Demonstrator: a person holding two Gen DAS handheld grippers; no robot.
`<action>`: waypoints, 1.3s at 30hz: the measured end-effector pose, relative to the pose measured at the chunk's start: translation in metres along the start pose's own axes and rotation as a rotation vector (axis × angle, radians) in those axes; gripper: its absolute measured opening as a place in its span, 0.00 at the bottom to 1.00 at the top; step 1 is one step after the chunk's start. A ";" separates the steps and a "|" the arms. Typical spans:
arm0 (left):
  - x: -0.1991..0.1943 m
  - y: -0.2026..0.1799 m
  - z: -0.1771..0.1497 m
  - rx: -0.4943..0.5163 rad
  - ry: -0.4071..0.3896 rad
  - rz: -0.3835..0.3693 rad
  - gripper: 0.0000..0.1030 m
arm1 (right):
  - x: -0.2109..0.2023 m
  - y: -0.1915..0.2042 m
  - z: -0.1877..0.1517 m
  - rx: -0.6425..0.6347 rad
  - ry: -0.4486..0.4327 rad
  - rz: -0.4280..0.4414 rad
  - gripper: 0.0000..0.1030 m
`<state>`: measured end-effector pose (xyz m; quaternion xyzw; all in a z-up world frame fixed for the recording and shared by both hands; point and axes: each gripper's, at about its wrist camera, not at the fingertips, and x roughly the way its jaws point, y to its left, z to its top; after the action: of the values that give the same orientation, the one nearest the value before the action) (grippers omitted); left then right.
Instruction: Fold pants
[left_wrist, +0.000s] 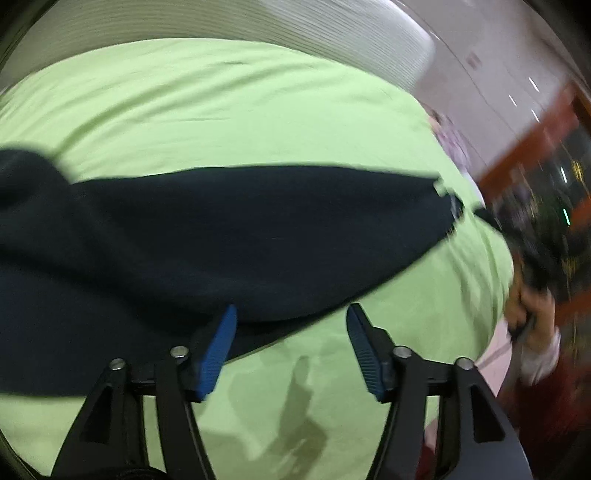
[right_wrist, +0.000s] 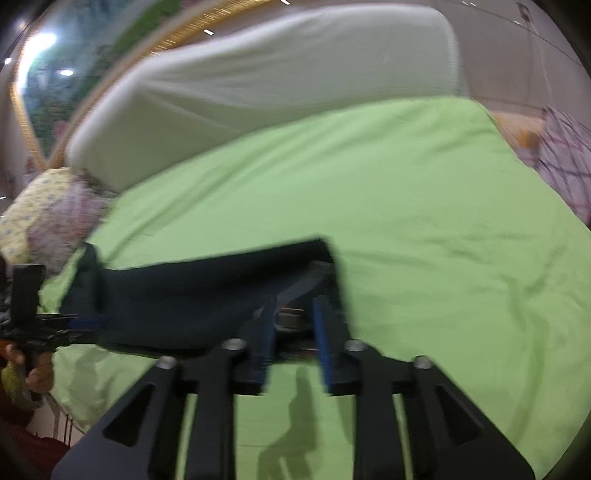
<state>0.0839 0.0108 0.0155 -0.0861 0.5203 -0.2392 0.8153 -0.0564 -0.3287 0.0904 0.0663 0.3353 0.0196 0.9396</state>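
Dark navy pants (left_wrist: 229, 236) lie across a light green bed sheet (left_wrist: 221, 110). My left gripper (left_wrist: 291, 317) is open just over the near edge of the pants, its left blue pad touching the fabric. In the right wrist view the pants (right_wrist: 192, 295) stretch to the left, and my right gripper (right_wrist: 293, 306) is nearly closed on their waistband end, with cloth between the blue pads. The left gripper (right_wrist: 85, 324) shows at the far left of that view, held by a hand. The right hand and gripper body (left_wrist: 532, 258) show blurred at the right of the left wrist view.
A white headboard or mattress (right_wrist: 258, 81) stands behind the bed. Patterned pillows (right_wrist: 48, 218) lie at the left, a checked cloth (right_wrist: 565, 158) at the right. A framed painting (right_wrist: 92, 55) hangs on the wall. The bed edge drops off at the right (left_wrist: 491, 295).
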 end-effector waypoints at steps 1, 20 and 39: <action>-0.008 0.010 -0.004 -0.038 -0.010 0.024 0.63 | 0.002 0.013 -0.001 -0.019 -0.007 0.040 0.48; -0.026 0.166 0.175 -0.493 0.237 0.430 0.65 | 0.156 0.214 -0.018 -0.266 0.277 0.472 0.49; -0.073 0.191 0.141 -0.406 0.043 0.317 0.03 | 0.184 0.257 -0.036 -0.423 0.322 0.431 0.06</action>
<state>0.2414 0.1964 0.0623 -0.1603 0.5820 -0.0007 0.7972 0.0658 -0.0556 -0.0172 -0.0646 0.4461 0.2969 0.8418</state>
